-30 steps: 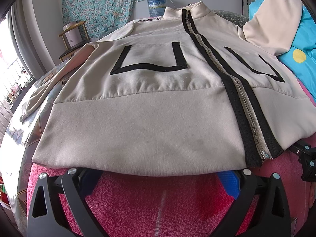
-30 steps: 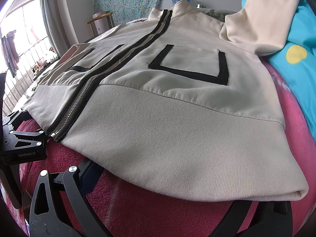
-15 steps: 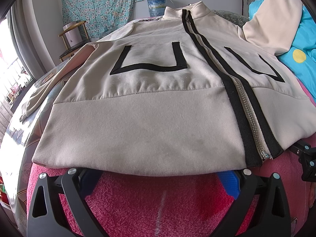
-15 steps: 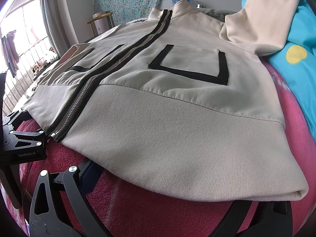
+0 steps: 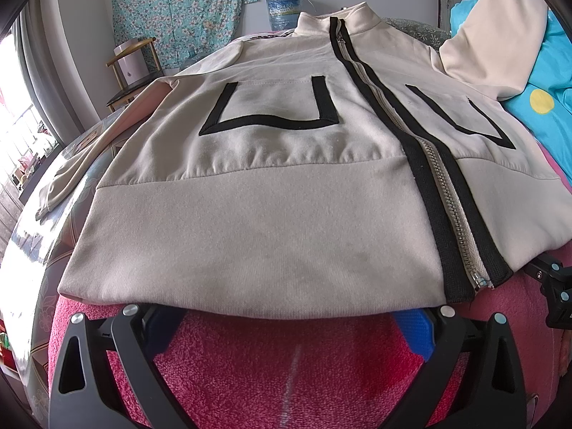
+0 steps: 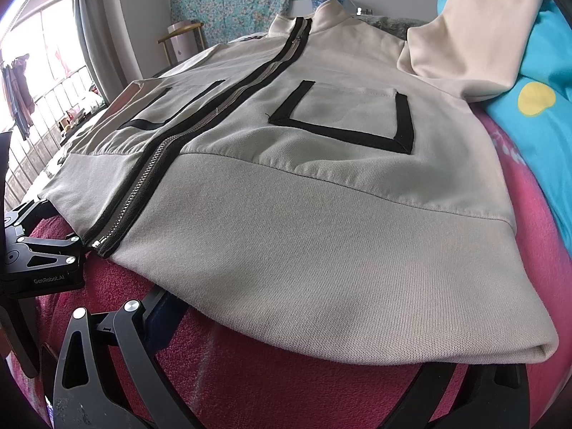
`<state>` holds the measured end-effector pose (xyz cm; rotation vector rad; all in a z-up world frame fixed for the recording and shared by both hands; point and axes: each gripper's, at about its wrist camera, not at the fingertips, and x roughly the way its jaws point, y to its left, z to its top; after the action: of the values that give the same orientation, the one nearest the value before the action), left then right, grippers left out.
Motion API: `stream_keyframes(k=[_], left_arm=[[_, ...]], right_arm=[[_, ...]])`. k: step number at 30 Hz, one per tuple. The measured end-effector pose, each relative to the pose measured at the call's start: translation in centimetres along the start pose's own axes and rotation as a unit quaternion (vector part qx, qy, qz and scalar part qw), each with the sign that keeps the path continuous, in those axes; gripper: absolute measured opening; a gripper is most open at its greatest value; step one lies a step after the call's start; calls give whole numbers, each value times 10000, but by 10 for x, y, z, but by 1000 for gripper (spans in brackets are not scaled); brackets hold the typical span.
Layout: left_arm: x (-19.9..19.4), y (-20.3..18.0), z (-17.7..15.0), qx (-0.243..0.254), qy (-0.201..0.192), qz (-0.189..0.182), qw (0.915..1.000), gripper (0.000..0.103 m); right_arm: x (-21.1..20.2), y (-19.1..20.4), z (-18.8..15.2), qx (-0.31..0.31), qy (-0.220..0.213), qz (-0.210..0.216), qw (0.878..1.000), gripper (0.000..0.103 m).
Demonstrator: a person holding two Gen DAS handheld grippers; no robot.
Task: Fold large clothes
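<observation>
A beige zip-up jacket (image 5: 257,214) with black trim and two black-edged pockets lies flat, front up, on a pink blanket (image 5: 286,368). It also shows in the right wrist view (image 6: 321,221). My left gripper (image 5: 289,325) is open, its blue-padded fingers (image 5: 414,329) spread wide at the left half of the hem, tips partly under the cloth. My right gripper (image 6: 343,350) is open at the right half of the hem, its fingertips hidden under the fabric. The zipper (image 5: 454,214) runs up the middle.
The right sleeve (image 6: 475,43) drapes up over a blue quilt (image 6: 543,107) at the right. The left sleeve (image 5: 71,164) hangs toward the bed's left edge. A chair with a box (image 5: 130,68), a water jug (image 5: 284,9) and a window stand beyond.
</observation>
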<state>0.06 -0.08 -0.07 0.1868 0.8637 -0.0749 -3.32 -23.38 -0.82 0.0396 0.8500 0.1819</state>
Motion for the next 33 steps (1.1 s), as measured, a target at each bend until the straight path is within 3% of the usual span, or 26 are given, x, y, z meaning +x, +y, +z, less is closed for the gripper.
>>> stream_keyframes(k=[33], left_arm=[[-2,-1,-8,-16,-94,23,10000,98]], right_arm=[[0,-1,-1,-22,-2,-29,10000,96]])
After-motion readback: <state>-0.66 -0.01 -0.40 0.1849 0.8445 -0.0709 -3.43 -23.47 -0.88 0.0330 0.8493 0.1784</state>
